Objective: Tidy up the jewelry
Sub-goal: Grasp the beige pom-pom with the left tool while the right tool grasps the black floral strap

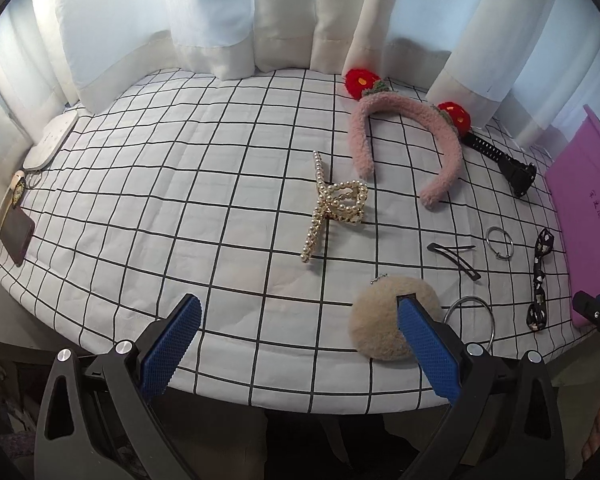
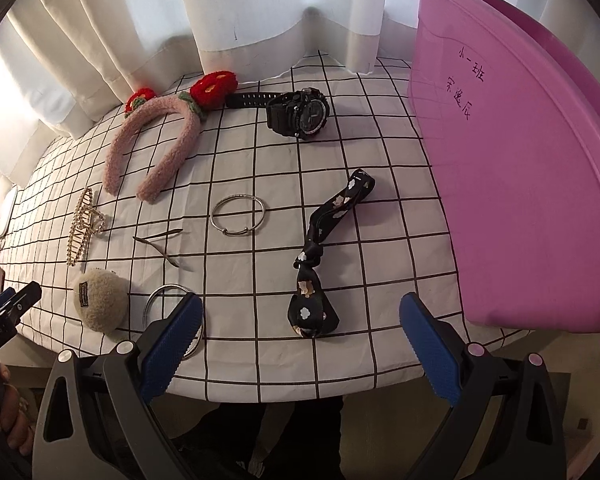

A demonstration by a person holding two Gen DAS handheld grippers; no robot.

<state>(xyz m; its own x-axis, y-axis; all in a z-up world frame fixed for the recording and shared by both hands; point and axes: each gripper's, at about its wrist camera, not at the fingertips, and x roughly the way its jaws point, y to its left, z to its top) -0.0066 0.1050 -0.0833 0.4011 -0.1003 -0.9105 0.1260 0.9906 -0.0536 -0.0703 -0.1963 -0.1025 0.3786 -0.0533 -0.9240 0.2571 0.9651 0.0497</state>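
Jewelry lies spread on a checked white cloth (image 1: 180,200). A pearl hair claw (image 1: 336,204), a pink fuzzy headband (image 1: 404,136) with red flowers, a black watch (image 2: 300,114), a silver bangle (image 2: 238,215), black hair clips (image 1: 456,258), a black patterned ribbon (image 2: 320,256), a beige fluffy pouch (image 2: 100,306) and a second silver ring (image 1: 472,320) lie there. A pink bin (image 2: 520,180) stands at the right. My left gripper (image 1: 300,336) is open and empty over the near edge, its right finger in front of the pouch. My right gripper (image 2: 300,336) is open and empty, the ribbon's near end between its fingers.
White curtains (image 1: 220,20) hang along the far side. At the far left lie a white pad (image 1: 54,140), a brown case (image 1: 18,240) and a small ornament (image 1: 18,190). The cloth ends at the table's near edge, with dark floor below.
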